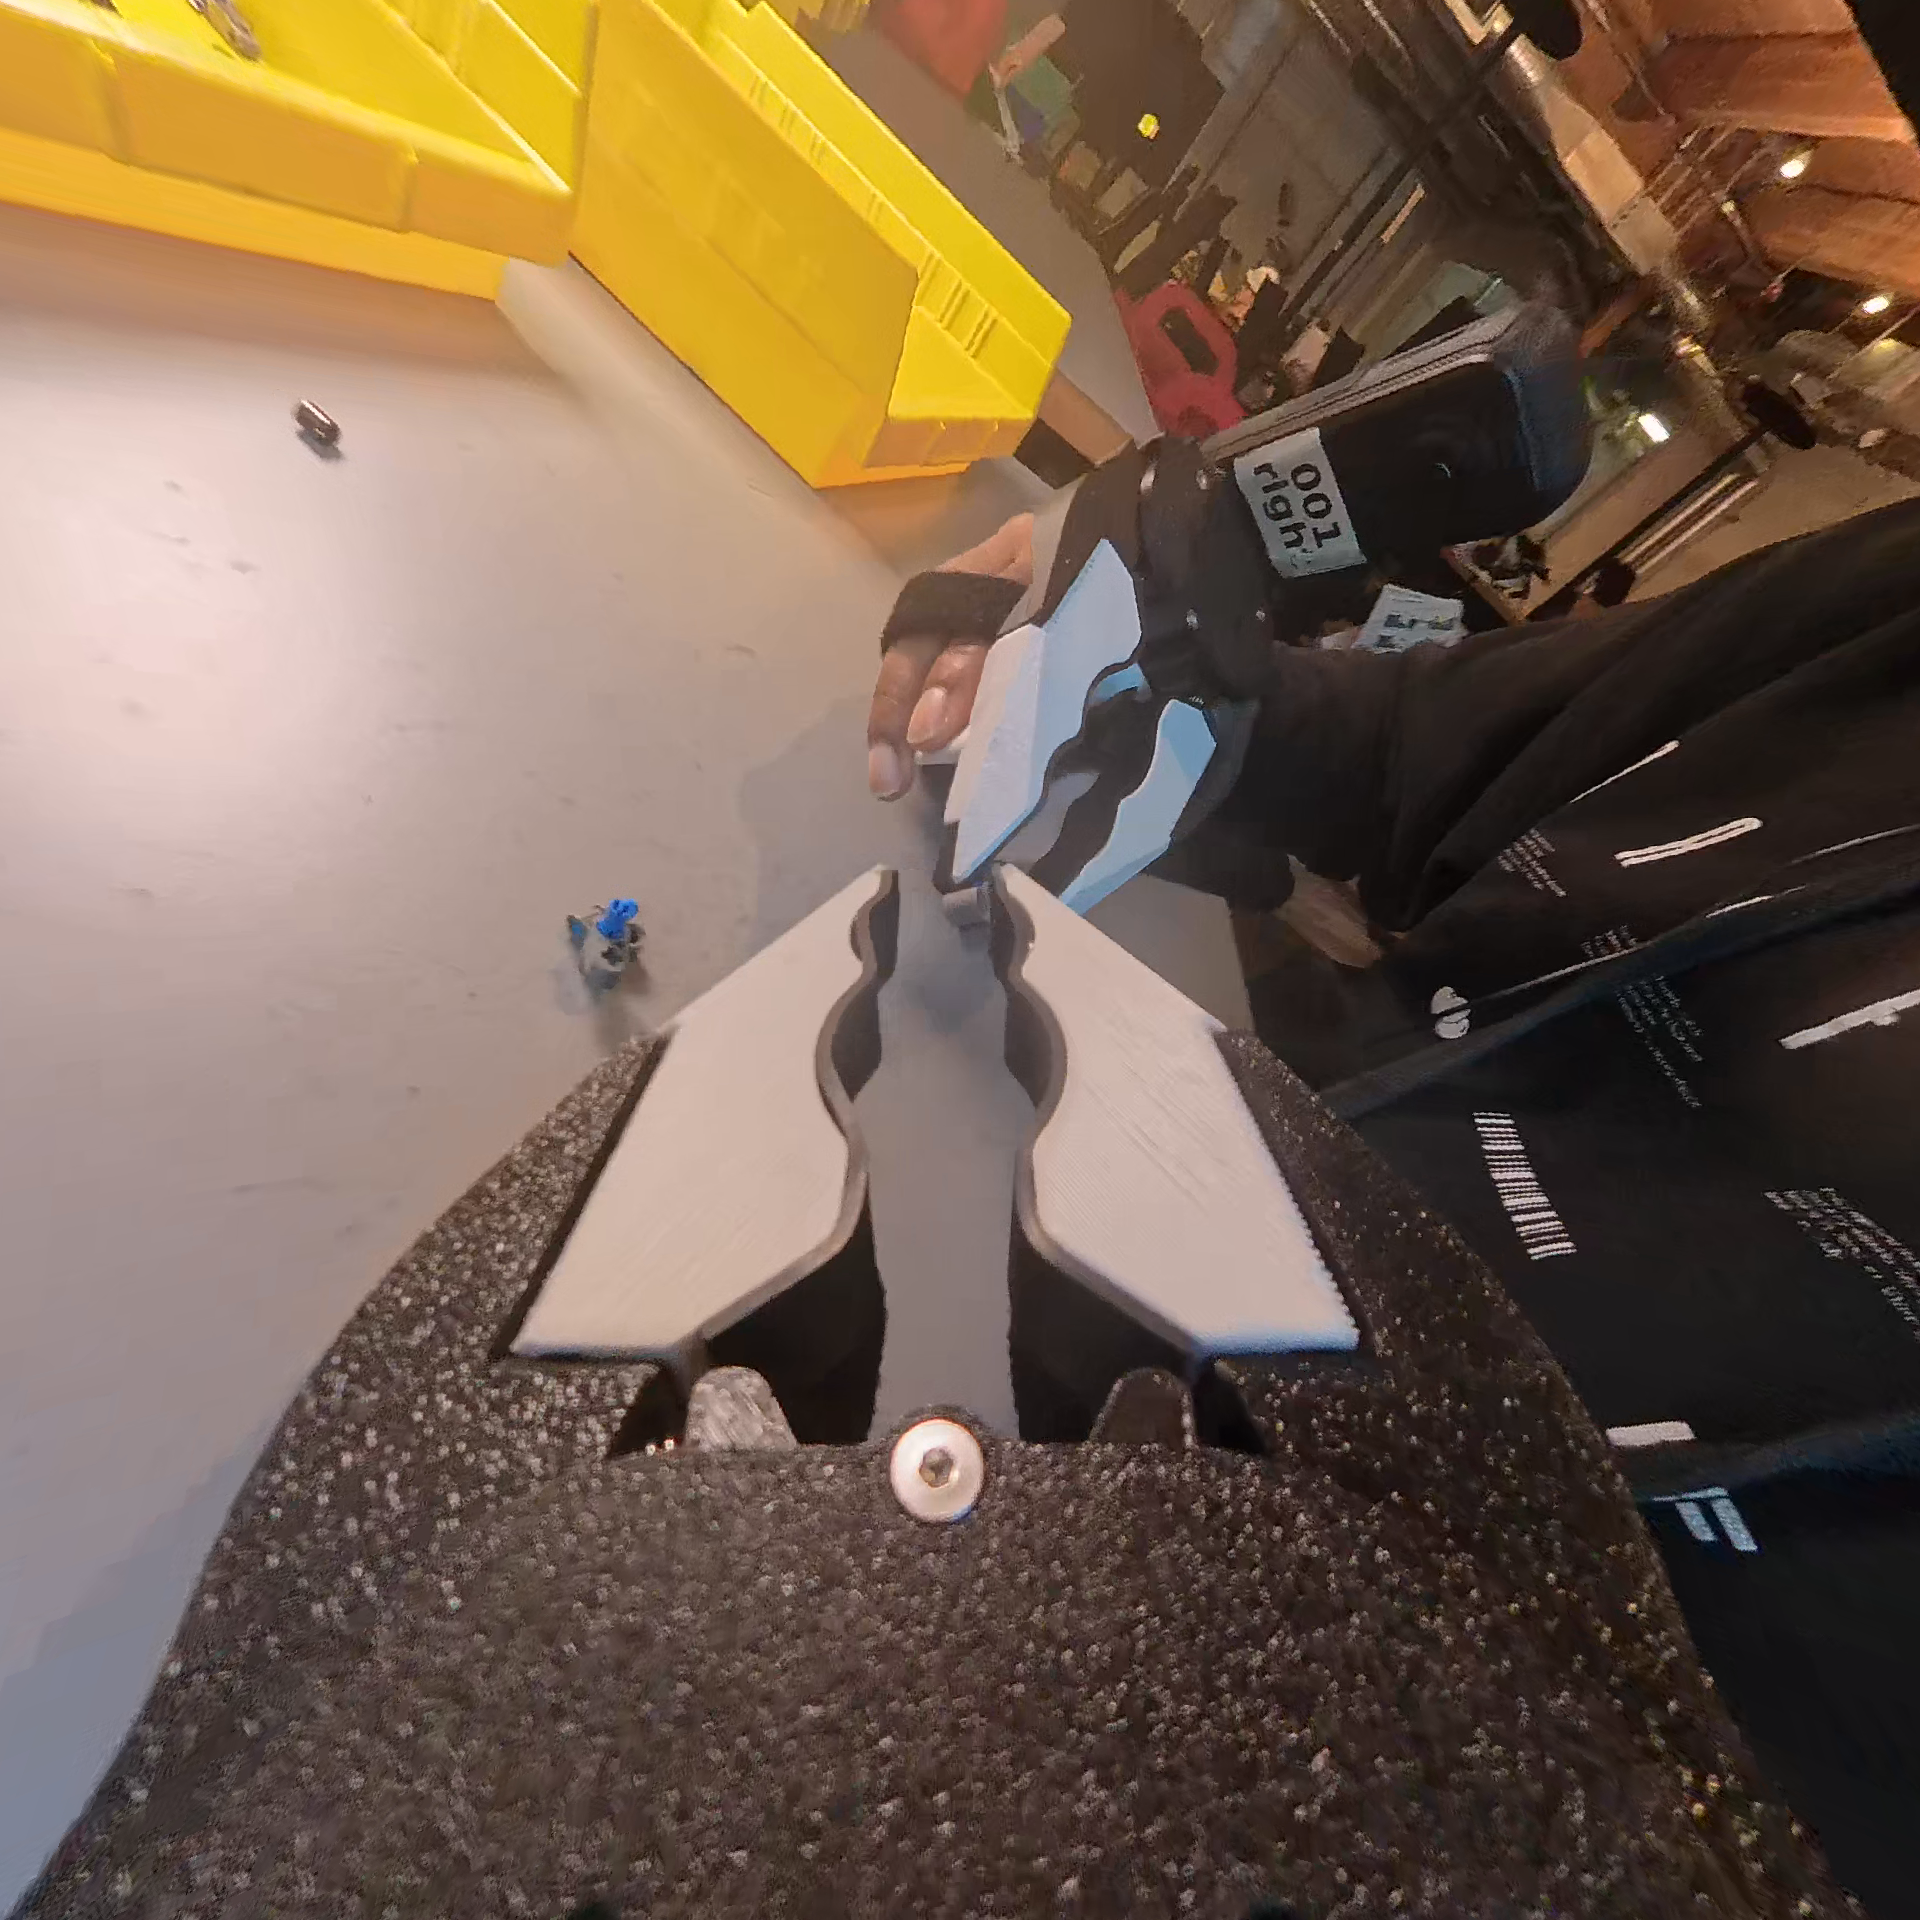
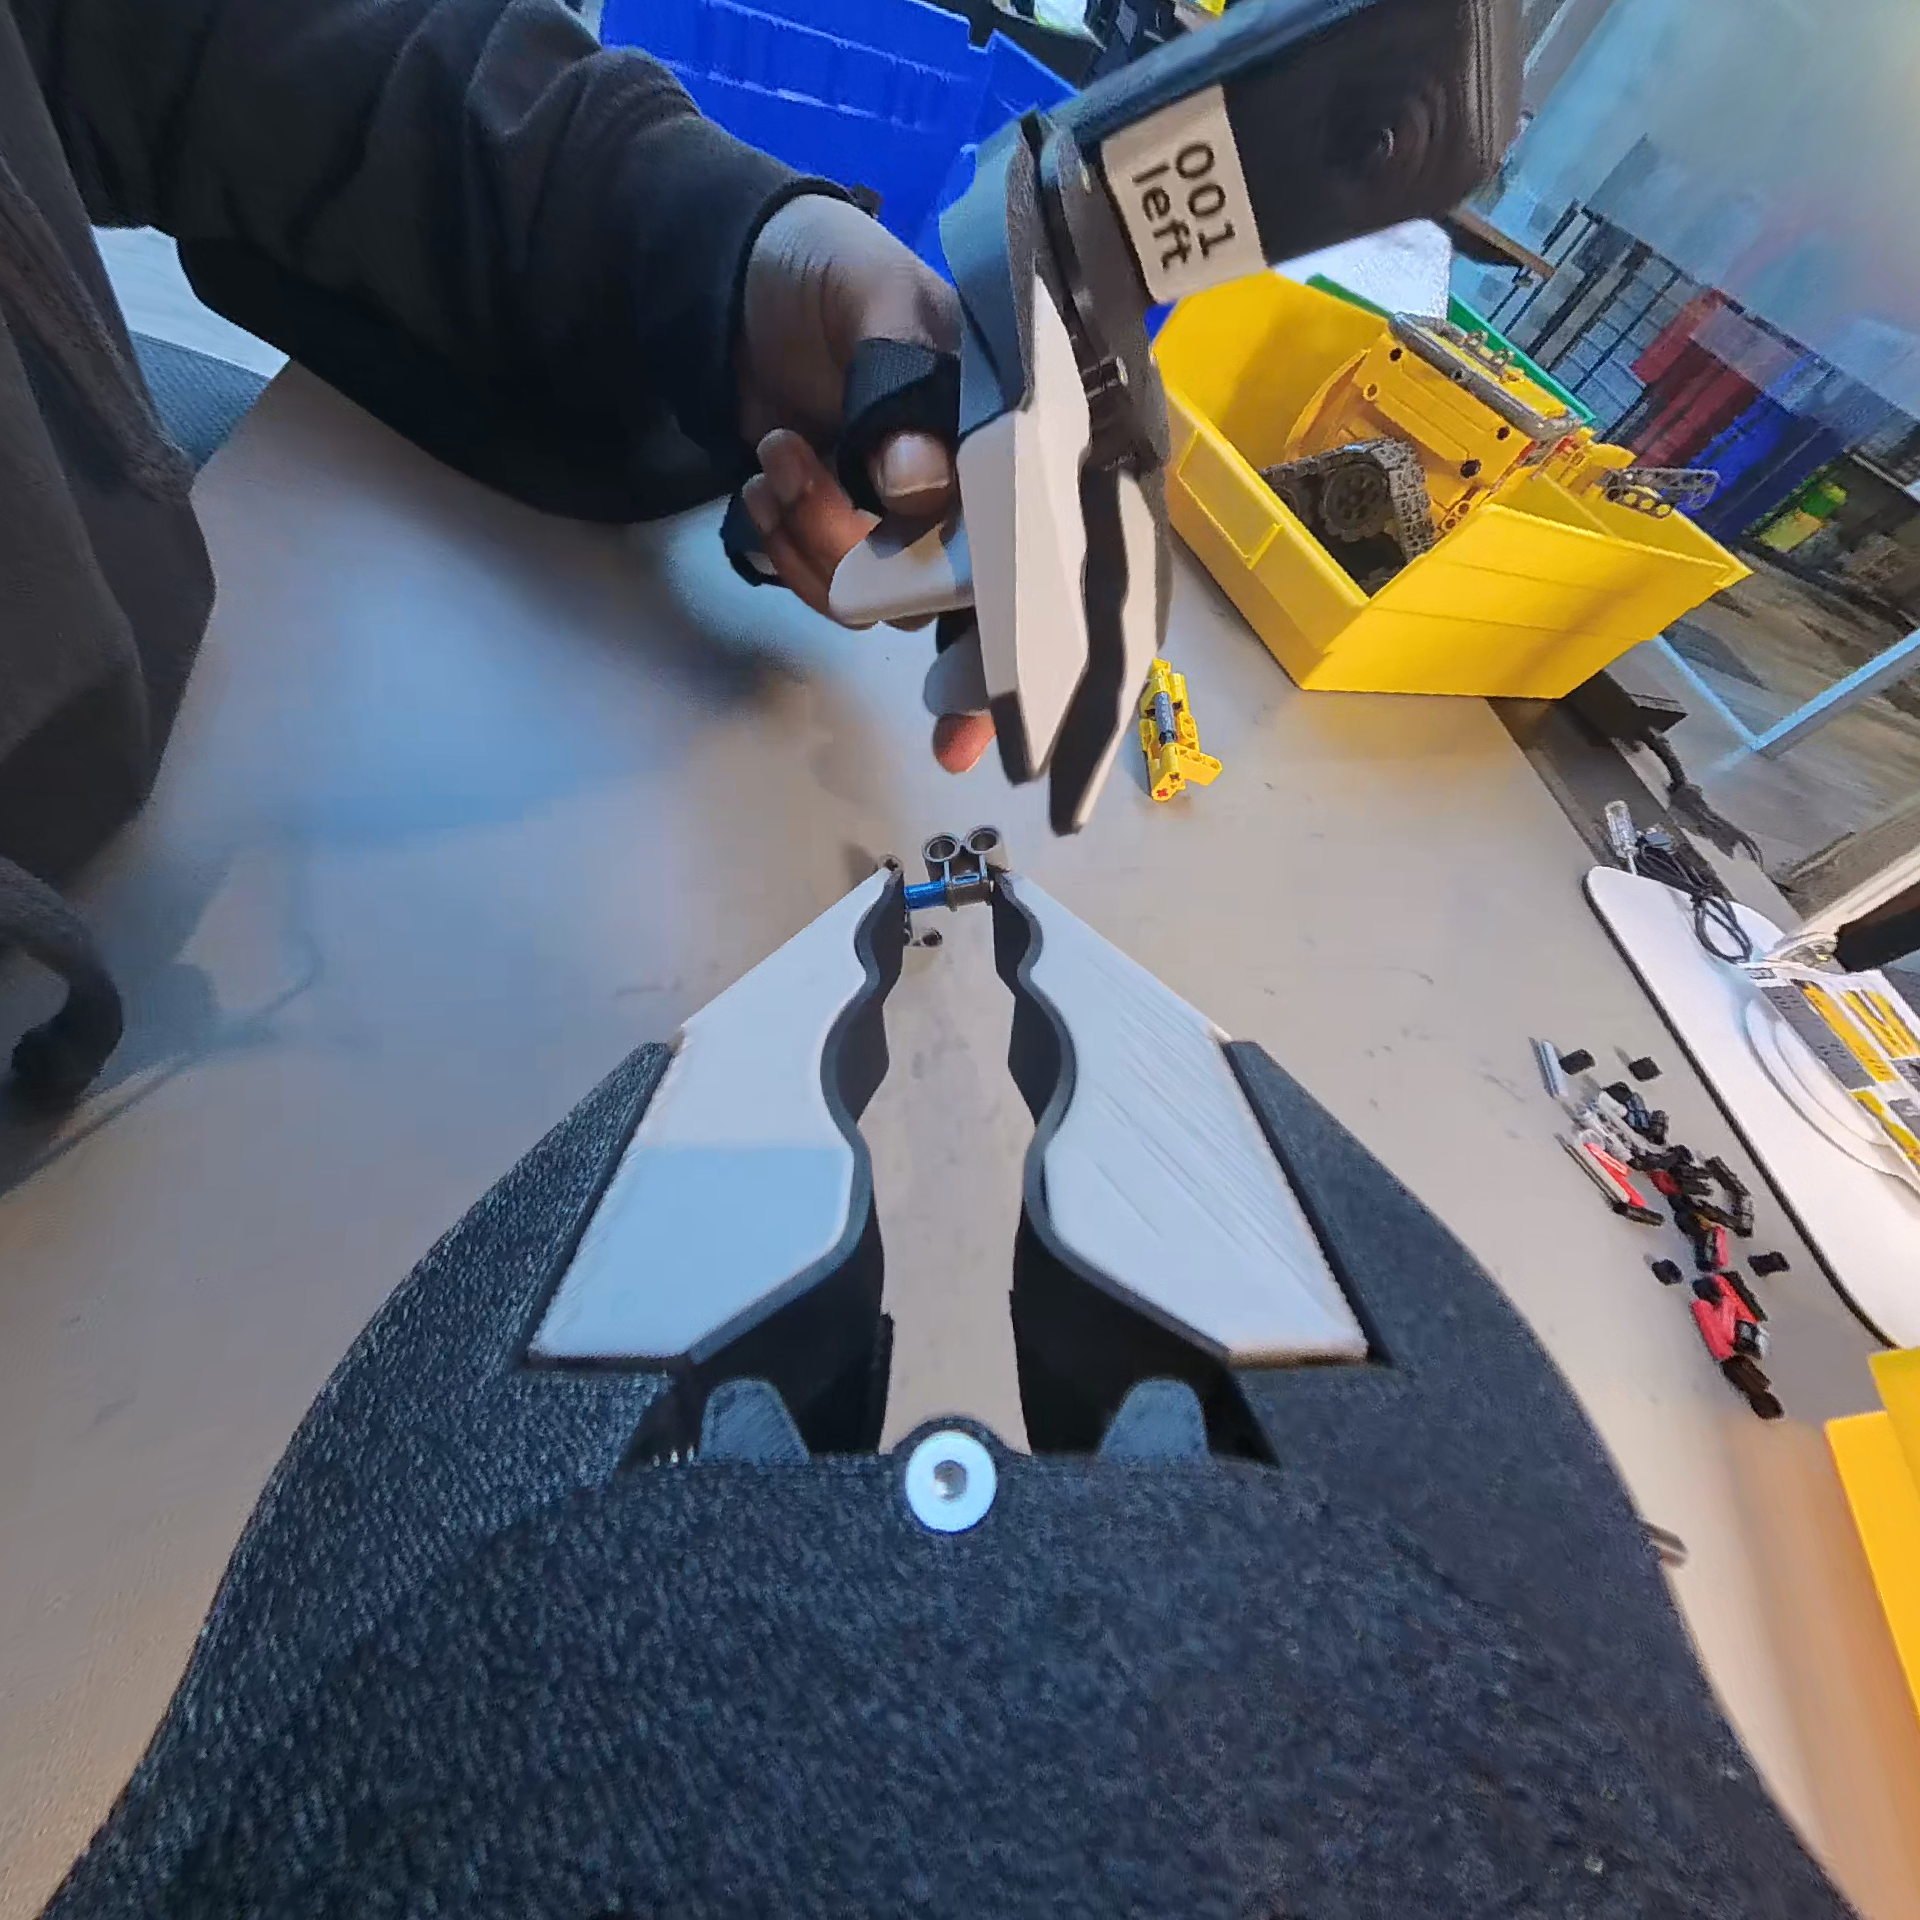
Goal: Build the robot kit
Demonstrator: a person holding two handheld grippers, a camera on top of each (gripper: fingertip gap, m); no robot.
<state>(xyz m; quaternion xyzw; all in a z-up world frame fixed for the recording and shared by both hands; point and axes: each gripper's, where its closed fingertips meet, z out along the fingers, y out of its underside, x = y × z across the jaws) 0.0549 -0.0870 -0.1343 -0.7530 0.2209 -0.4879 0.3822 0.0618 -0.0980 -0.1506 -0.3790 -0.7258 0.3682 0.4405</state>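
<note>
1. Left wrist view: the left gripper point(image 1: 943, 881) hangs above the grey table point(image 1: 312, 727) with its jaws a narrow gap apart and nothing between them.
2. The right gripper point(image 1: 961, 883) comes in from the upper right, its tips just beyond the left gripper's tips. A small grey part point(image 1: 966, 906) shows at its tip; the grip itself is hidden here.
3. A small blue-and-grey piece point(image 1: 606, 935) lies on the table, left of the left gripper's tips and apart from them. A small dark piece point(image 1: 318, 426) lies farther off, near the yellow bins point(image 1: 727, 208).
4. Right wrist view: the right gripper point(image 2: 943, 891) is closed narrowly on a small grey connector with a blue pin point(image 2: 951, 878), pinched crosswise at the very fingertips, with two round sockets sticking out past them.
5. The left gripper point(image 2: 1049, 800) hangs just above and beyond the connector, not touching it; side-on, its gap cannot be judged.
6. A yellow assembly point(image 2: 1169, 732) lies beside it, a yellow bin point(image 2: 1507, 613) of parts behind, and loose black and red pieces point(image 2: 1683, 1195) at right.
</note>
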